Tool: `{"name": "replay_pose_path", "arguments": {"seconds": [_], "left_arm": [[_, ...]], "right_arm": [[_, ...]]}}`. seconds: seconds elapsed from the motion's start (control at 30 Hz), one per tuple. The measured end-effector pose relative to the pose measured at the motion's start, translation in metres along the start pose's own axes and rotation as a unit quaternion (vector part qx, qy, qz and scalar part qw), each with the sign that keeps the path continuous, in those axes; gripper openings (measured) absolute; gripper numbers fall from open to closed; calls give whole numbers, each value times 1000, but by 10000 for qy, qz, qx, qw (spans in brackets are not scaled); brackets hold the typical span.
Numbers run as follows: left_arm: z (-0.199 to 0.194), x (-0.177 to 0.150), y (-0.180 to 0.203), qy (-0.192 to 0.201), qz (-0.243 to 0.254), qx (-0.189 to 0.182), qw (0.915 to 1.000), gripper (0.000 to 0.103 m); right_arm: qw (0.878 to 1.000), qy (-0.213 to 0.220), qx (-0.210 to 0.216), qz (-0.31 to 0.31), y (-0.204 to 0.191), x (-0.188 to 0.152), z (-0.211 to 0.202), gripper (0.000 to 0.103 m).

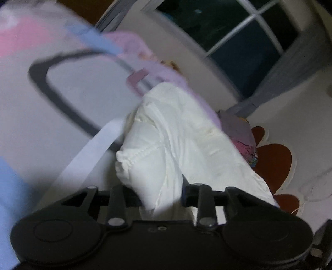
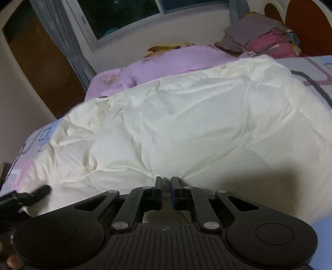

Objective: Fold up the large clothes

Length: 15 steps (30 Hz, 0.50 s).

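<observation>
A large white padded quilt [image 2: 197,116] lies crumpled across the bed. My right gripper [image 2: 166,182] is at its near edge, jaws almost together, with a pinch of the white fabric between the fingertips. In the left wrist view a bunched fold of the same quilt [image 1: 176,135] runs up from between the fingers of my left gripper [image 1: 159,193], which close on it from both sides. The left gripper's black fingers [image 2: 39,192] also show at the quilt's left edge in the right wrist view.
The patterned bedsheet [image 1: 72,93] lies under the quilt. Behind the quilt lies a lilac blanket [image 2: 166,60], and a stack of folded clothes [image 2: 259,39] sits by the brown headboard [image 2: 307,25]. The window [image 2: 124,12], a curtain and a brown door [image 2: 41,62] stand beyond the bed.
</observation>
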<state>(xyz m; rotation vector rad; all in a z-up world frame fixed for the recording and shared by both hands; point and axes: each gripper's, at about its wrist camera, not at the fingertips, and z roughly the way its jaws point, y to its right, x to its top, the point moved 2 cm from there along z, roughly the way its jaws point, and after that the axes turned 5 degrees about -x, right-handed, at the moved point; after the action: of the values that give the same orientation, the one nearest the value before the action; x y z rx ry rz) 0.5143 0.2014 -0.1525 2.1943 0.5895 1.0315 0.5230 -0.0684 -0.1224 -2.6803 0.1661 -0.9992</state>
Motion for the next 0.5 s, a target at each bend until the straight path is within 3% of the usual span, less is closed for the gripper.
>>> {"name": "replay_pose_path", "arguments": {"seconds": [0.1, 0.2, 0.23, 0.27, 0.37, 0.5], "left_arm": [[-3, -3, -9, 42, -125, -8, 9999, 45], [1, -4, -15, 93, -329, -18, 9994, 50], [1, -3, -16, 131, -417, -37, 9990, 46], [2, -2, -16, 156, -435, -60, 9989, 36], [2, 1, 2, 231, -80, -47, 9997, 21], [-12, 12, 51, 486, 757, -239, 9957, 19]], "right_arm": [[9997, 229, 5, -30, -2, 3, -18, 8], [9997, 216, 26, -102, -3, 5, -19, 8], [9997, 199, -6, -136, -4, 5, -17, 8], [9997, 155, -38, -168, -5, 4, -13, 8], [9997, -101, -117, -191, -1, -2, 3, 8], [9996, -256, -89, -37, 10, -8, 16, 6]]}}
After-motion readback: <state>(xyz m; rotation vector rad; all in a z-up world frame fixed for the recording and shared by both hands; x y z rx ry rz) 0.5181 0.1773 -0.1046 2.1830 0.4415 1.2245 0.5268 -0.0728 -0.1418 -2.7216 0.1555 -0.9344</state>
